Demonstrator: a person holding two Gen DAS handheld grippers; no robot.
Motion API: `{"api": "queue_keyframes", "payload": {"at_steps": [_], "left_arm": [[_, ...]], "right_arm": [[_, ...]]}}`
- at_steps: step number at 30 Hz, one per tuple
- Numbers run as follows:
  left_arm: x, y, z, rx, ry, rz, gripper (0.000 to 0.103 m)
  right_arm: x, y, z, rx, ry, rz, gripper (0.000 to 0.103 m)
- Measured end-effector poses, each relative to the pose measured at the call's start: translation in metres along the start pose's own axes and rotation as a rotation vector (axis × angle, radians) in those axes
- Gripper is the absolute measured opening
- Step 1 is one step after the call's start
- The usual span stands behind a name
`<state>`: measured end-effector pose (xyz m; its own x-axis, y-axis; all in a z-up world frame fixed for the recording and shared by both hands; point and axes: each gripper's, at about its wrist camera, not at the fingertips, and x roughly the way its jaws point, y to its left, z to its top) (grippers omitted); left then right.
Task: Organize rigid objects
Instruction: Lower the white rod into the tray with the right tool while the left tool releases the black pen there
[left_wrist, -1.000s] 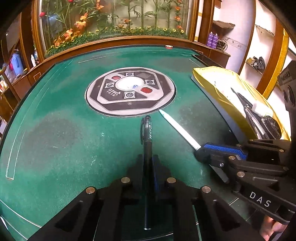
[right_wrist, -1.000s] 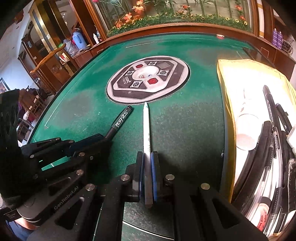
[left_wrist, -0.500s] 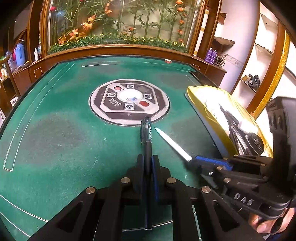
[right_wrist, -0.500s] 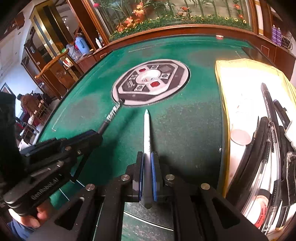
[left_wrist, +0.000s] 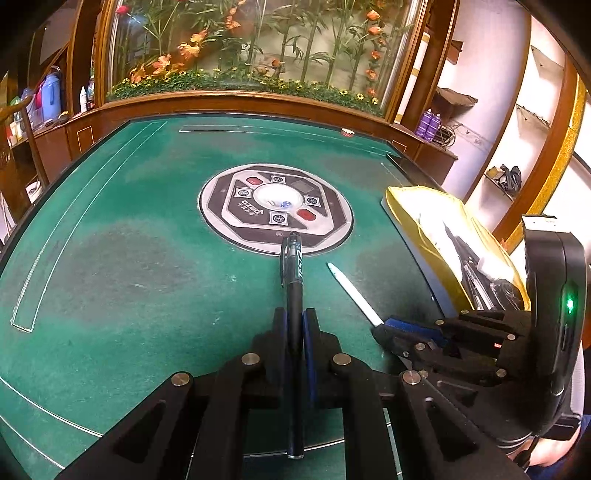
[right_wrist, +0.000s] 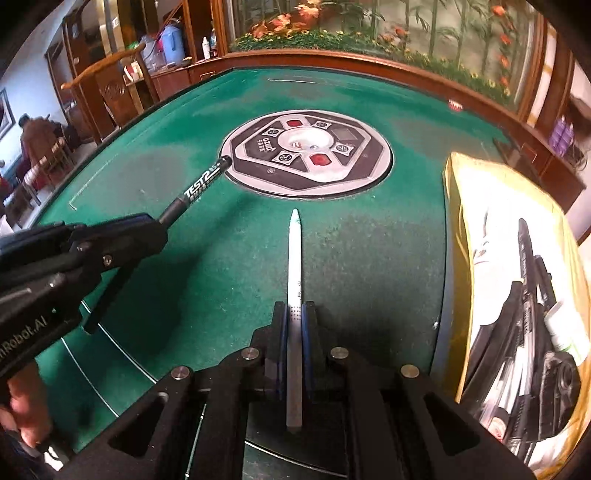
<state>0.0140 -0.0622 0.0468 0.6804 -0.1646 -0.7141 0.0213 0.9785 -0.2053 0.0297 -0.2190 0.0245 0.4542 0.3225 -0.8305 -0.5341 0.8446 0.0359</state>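
Both pens have come up off the green worktop (left_wrist: 110, 258): my left tool (left_wrist: 294, 325) clamps the black pen (left_wrist: 293, 280), my right tool (right_wrist: 294, 317) the white pen (right_wrist: 294, 258), ready for the yellow tray (right_wrist: 458, 229).

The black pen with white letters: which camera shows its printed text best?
The right wrist view: the black pen lies side-on there, so "TEST2" reads clearly, held in the left gripper. The left wrist view looks along the barrel, so the print is foreshortened and hard to read.
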Motion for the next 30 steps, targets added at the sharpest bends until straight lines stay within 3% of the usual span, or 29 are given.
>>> {"api": "queue_keyframes", "payload": {"at_steps": [8,14,23,30], "left_arm": [[-0.005,-0.008,0.005,-0.003,-0.011,-0.031,0.007],[-0.007,-0.032,0.014,0.000,-0.005,-0.094,0.007],[0.008,-0.109,0.030,0.025,0.031,-0.243,0.007],[0.031,-0.170,0.033,0.104,0.069,-0.279,0.007]], "right_arm": [[-0.027,-0.023,0.000,0.123,-0.076,0.120,0.007],[-0.054,-0.051,-0.007,0.208,-0.150,0.147,0.007],[-0.095,-0.134,-0.029,0.387,-0.273,0.059,0.007],[-0.097,-0.179,-0.048,0.469,-0.278,-0.007,0.007]]}}
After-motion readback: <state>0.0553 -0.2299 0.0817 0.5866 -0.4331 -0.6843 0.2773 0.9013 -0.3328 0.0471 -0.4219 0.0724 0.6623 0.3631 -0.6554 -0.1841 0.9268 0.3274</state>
